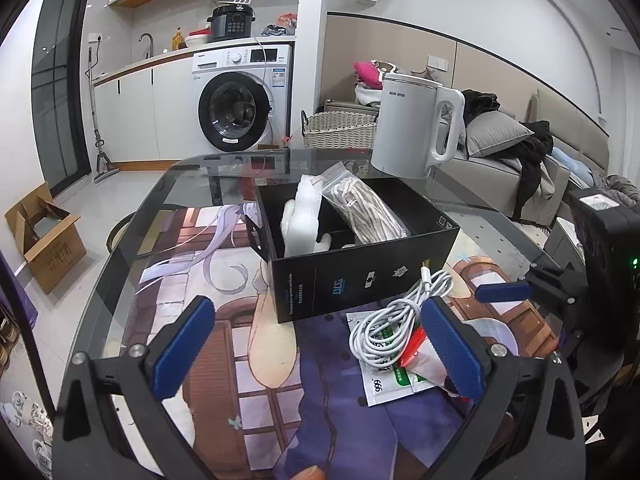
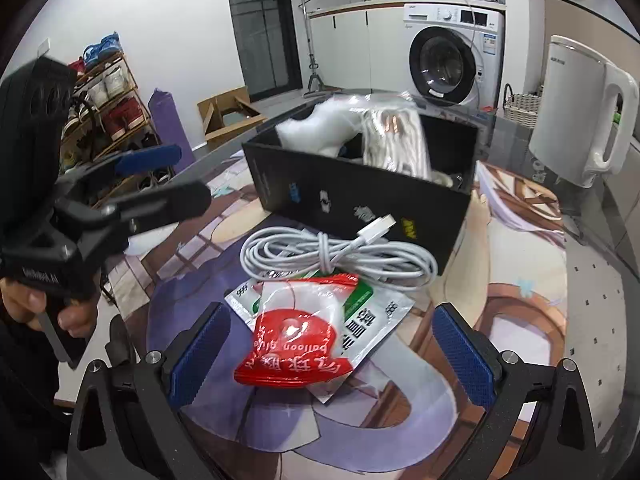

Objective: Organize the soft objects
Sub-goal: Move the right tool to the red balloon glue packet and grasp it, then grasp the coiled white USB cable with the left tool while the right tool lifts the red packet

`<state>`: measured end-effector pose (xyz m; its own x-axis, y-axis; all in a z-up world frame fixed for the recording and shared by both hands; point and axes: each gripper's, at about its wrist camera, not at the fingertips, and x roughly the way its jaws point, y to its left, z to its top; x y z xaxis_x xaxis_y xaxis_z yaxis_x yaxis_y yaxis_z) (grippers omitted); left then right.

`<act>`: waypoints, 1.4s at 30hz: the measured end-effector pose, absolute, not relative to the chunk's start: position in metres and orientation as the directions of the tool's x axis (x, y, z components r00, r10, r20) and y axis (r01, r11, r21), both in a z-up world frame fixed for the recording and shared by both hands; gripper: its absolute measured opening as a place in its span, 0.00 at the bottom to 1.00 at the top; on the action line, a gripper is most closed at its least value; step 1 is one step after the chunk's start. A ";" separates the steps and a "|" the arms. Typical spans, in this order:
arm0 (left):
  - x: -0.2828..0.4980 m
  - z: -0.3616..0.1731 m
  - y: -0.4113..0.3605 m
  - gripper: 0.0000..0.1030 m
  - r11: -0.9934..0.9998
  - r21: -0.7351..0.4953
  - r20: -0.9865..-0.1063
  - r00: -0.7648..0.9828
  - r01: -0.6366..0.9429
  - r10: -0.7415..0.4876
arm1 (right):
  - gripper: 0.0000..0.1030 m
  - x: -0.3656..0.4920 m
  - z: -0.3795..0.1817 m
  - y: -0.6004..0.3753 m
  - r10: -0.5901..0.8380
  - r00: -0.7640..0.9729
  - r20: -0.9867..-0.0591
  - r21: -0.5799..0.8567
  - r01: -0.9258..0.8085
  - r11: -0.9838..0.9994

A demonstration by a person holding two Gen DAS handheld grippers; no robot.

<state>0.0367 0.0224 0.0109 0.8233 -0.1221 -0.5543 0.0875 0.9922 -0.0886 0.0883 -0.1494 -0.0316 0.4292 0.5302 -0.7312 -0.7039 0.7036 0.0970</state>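
A black box (image 1: 360,272) (image 2: 360,196) stands on the printed mat and holds a white foam piece (image 1: 300,216) (image 2: 320,128) and a bagged rope bundle (image 1: 364,208) (image 2: 396,140). In front of it lie a coiled white cable (image 1: 392,320) (image 2: 336,256), a white-green sachet (image 1: 392,380) (image 2: 372,320) and a red-white balloon-glue bag (image 2: 304,340). My right gripper (image 2: 332,354) is open, its fingers on either side of the red bag. Left of the pile, my left gripper (image 1: 320,348) (image 2: 194,176) is open and holds nothing.
A white kettle (image 1: 416,120) (image 2: 580,112) stands on the glass table (image 1: 132,232) behind the box. On the floor are a cardboard box (image 1: 44,236), a washing machine (image 1: 240,100), a wicker basket (image 1: 340,128) and a shoe rack (image 2: 108,96). A hand (image 2: 40,308) grips the left gripper's handle.
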 end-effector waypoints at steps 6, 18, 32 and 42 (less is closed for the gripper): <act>0.038 0.008 0.023 1.00 0.993 -0.078 -0.563 0.818 0.087 -0.116 | 0.99 0.089 -0.041 -0.144 0.531 0.411 -0.741 0.107 -0.708 0.698; 0.042 0.003 0.022 1.00 0.994 -0.076 -0.576 0.810 0.082 -0.111 | 0.99 0.092 -0.047 -0.144 0.511 0.421 -0.750 0.100 -0.690 0.716; 0.042 0.002 0.022 1.00 0.994 -0.073 -0.579 0.808 0.083 -0.110 | 0.65 0.083 -0.049 -0.138 0.518 0.392 -0.760 0.087 -0.729 0.679; 0.042 0.002 0.022 1.00 0.994 -0.071 -0.582 0.805 0.087 -0.112 | 0.45 0.075 -0.038 -0.141 0.551 0.396 -0.734 0.072 -0.762 0.644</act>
<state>0.0421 0.0215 0.0016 0.8054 -0.1117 -0.5820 0.0867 0.9937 -0.0708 0.0755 -0.1410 -0.0384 0.3963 0.5514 -0.7341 -0.7620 0.6436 0.0721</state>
